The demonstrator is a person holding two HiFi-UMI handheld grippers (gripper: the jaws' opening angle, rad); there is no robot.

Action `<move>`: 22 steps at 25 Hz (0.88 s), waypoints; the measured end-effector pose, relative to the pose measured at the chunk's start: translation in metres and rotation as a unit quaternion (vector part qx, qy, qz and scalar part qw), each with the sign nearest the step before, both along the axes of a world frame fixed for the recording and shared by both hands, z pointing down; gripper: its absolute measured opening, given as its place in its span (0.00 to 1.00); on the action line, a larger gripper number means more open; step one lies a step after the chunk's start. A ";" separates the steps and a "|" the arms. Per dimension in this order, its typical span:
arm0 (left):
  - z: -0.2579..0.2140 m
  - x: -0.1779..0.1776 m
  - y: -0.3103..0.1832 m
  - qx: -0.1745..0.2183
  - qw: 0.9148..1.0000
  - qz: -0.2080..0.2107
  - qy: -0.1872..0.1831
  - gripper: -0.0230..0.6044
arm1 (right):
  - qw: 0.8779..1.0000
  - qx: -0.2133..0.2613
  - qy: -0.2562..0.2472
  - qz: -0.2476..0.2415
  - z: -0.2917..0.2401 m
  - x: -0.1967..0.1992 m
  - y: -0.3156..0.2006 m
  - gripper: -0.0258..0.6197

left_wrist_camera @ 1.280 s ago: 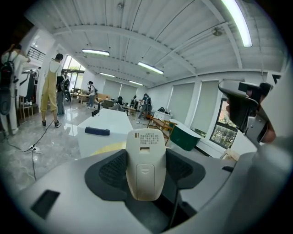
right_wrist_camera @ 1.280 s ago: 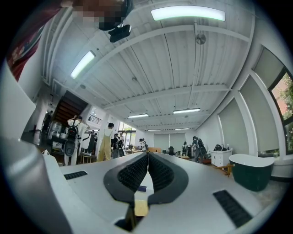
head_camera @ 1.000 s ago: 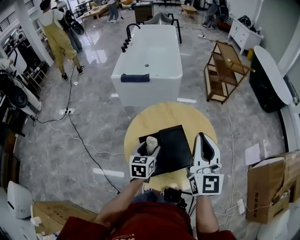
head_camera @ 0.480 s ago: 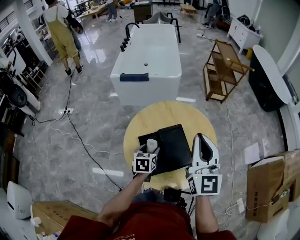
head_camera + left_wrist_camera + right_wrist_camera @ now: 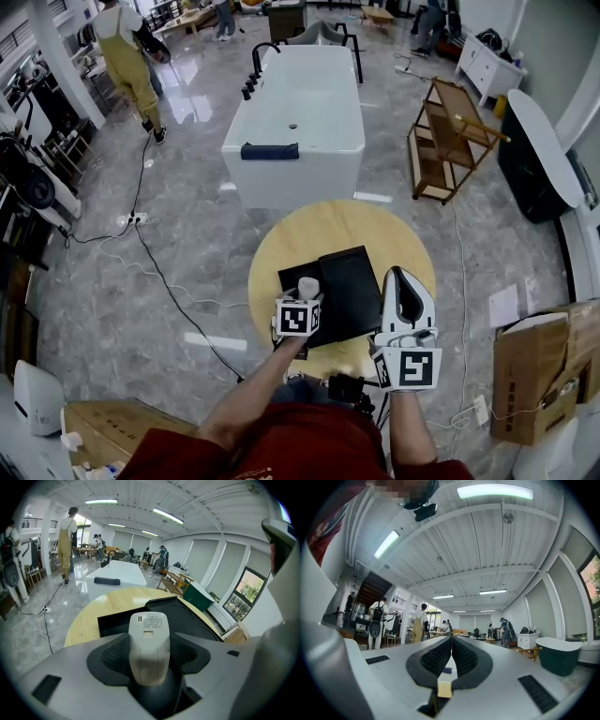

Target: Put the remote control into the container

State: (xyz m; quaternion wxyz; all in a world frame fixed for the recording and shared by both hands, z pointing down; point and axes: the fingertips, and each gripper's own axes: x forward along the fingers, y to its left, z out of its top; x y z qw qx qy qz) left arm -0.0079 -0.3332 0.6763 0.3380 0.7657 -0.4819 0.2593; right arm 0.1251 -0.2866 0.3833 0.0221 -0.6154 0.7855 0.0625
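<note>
- Head view: the left gripper [image 5: 304,298] clamps the remote control [image 5: 307,285] upright over the 8 o'clock corner of the black container [image 5: 352,281], which sits toward 6 o'clock on the round table [image 5: 319,225]. The right gripper [image 5: 399,277] hangs at the container's 4 o'clock, off its edge.
- Head view: letting go here risks the remote striking the rim and tipping out onto the wood, since it is over the corner rather than the middle.
- Left gripper view: the pads grip the pale remote at its lower half, label end up. With so much standing free above the pads, it may pivot or slip if swung quickly.
- Left gripper view: the container lies ahead at 12 o'clock. Nothing shows inside the shallow black well.
- Right gripper view: the jaws are pressed together on nothing and point out into the room.
</note>
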 end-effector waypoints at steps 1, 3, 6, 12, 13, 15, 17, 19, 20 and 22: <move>0.002 0.000 0.000 -0.006 1.000 -0.002 -0.001 0.48 | 1.000 -0.001 0.001 0.000 0.001 -0.001 0.000 0.07; 0.004 0.000 0.000 -0.014 1.000 -0.006 -0.004 0.48 | 1.000 -0.002 0.002 -0.001 0.003 -0.003 0.001 0.07; 0.010 0.000 -0.001 -0.026 1.000 -0.009 -0.007 0.48 | 1.000 -0.002 0.003 -0.003 0.001 -0.005 0.000 0.07; 0.026 0.002 0.002 -0.056 0.998 -0.017 -0.009 0.48 | 1.000 -0.005 0.004 -0.007 0.007 -0.008 0.001 0.07; 0.029 0.003 0.003 -0.062 0.998 -0.020 -0.007 0.48 | 1.000 -0.005 0.005 -0.008 0.007 -0.009 0.001 0.07; 0.036 0.006 0.002 -0.069 0.997 -0.024 -0.008 0.48 | 1.000 -0.007 0.007 -0.011 0.007 -0.011 0.000 0.07; 0.037 0.006 -0.001 -0.072 0.997 -0.024 -0.016 0.48 | 1.000 -0.009 0.008 -0.013 0.007 -0.013 -0.001 0.07; 0.033 0.000 -0.002 -0.075 0.996 -0.024 -0.037 0.48 | 1.000 -0.009 0.008 -0.014 0.007 -0.016 -0.001 0.07; 0.034 -0.002 -0.002 -0.079 0.996 -0.025 -0.045 0.48 | 1.000 -0.008 0.009 -0.015 0.007 -0.017 -0.001 0.07; 0.039 0.003 -0.003 -0.086 0.995 -0.021 -0.039 0.48 | 1.000 -0.008 0.010 -0.016 0.006 -0.019 -0.001 0.07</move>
